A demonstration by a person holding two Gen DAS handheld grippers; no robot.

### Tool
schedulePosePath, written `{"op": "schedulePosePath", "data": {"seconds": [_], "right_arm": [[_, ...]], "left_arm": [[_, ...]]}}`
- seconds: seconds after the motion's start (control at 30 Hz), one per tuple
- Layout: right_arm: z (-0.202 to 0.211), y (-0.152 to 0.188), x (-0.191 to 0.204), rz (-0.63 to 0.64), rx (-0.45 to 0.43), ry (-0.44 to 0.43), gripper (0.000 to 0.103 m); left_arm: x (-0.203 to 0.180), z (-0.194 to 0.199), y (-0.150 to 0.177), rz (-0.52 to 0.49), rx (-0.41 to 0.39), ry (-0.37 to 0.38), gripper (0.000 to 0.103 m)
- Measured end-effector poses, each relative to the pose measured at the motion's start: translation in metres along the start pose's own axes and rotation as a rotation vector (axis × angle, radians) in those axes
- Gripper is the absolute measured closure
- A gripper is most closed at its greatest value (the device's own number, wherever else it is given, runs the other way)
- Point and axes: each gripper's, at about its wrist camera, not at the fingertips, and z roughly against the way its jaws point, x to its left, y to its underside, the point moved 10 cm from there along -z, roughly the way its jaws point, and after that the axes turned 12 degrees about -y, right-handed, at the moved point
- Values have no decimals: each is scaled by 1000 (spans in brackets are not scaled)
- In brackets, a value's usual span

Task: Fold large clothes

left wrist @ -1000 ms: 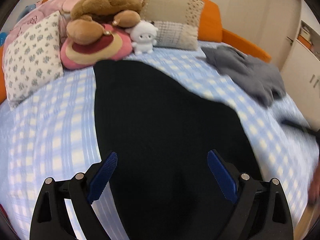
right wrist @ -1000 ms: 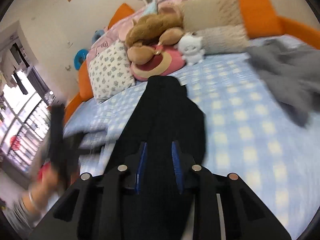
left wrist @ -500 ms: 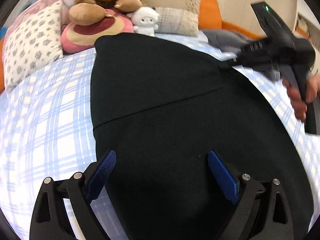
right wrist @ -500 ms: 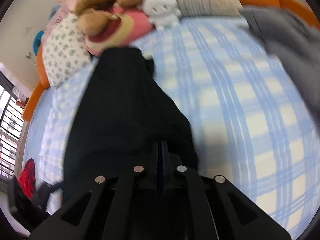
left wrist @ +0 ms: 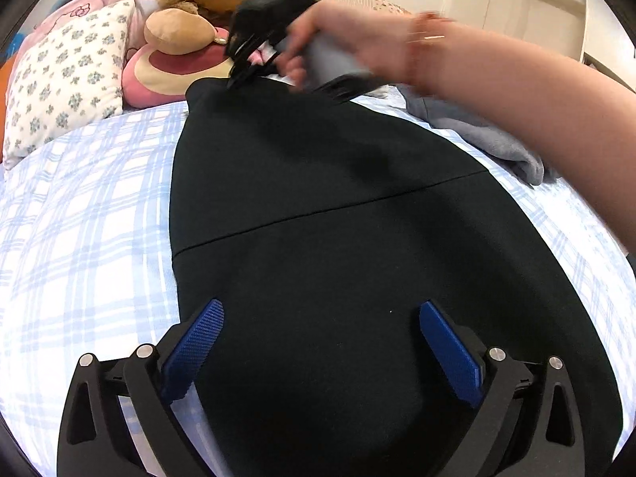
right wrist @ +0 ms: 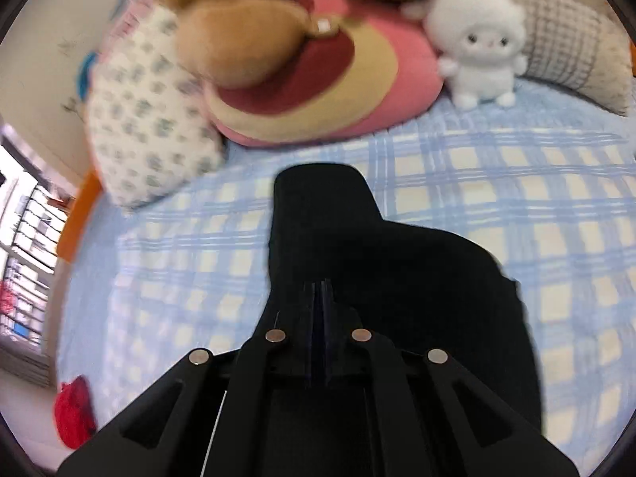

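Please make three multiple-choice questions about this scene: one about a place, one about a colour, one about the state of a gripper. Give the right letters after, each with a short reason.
1. Where does the white plush toy stand?
A. at the head of the bed, beside the pink cushion
B. on the floor
C. on top of the black garment

2. What colour is the bedsheet?
A. plain red
B. blue and white check
C. green stripes

3. How are the two grippers?
A. both open
B. both shut
C. left gripper open, right gripper shut on the black garment

Answers:
1 A: it stands next to the cushion, before the pillows.
2 B: the check shows all around the garment.
3 C: the left fingers stand wide apart; the right fingers are pressed together on the cloth edge.
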Motion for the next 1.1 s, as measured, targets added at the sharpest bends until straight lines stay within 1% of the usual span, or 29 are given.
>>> {"op": "schedulePosePath", "data": {"seconds": [0.03,0.07,0.1,0.13,0.17,0.23,0.27,0.33,0.4,0.47,0.5,0.53,0.6,0.63,0.7,0.73,0.77,0.8,0.87,0.93,0.97,1.0,1.03,1.07,1.1], "right_arm": [[-16,0,-8,-6,23,49,98],[-29,4,-16,-13,57,88,101],[-39,10,-28,-16,91,151,101],[-43,13,-30,-13,93,158,101],[-42,13,-30,-15,68,146,101],[-32,15,-25,-26,51,104,97],[-21,18,-20,-14,48,88,97],[13,26,-4,33,28,53,97],[55,44,14,81,15,21,97],[113,79,26,129,9,-12,97],[133,94,27,140,3,-10,97],[163,116,24,142,-7,-10,97],[204,146,14,133,-25,-15,97],[228,166,4,130,-43,4,97],[261,204,-12,125,-50,27,97],[270,220,-19,117,-50,24,97],[274,237,-23,106,-35,11,97],[274,256,-28,94,-14,5,97],[269,295,-41,65,34,-8,97],[252,324,-54,25,86,-10,97],[242,338,-62,7,113,-10,98],[233,347,-69,-6,120,3,100],[229,351,-74,-11,108,2,101],[226,351,-76,-19,76,-3,101],[228,350,-74,-22,60,5,101]], "left_arm": [[-1,1,0,0,-2,0,4],[-1,1,0,2,-4,1,4],[-2,2,1,3,-5,2,4],[-2,2,2,3,-6,2,4],[-3,3,2,3,-6,1,4],[-3,2,2,-1,-4,-2,4],[-3,2,2,-4,-2,-4,4],[-5,2,3,-9,1,-8,3],[-6,1,2,-18,6,-14,3],[-7,1,2,-27,12,-22,3],[-8,1,2,-32,16,-27,3],[-8,1,2,-35,19,-29,3],[-8,1,1,-45,27,-30,3],[-8,3,0,-48,36,-22,3],[-9,18,0,-68,58,-18,3],[-10,28,1,-73,58,-6,3],[-13,41,6,-88,57,4,3],[-17,57,14,-118,55,-2,3],[-21,71,31,-157,63,-13,3],[-23,72,54,-205,104,-44,3],[-23,67,65,-225,122,-69,3],[-21,63,73,-223,129,-79,3],[-19,63,74,-201,120,-73,2],[-16,62,75,-174,120,-65,2],[-15,62,75,-142,138,-54,2]]}}
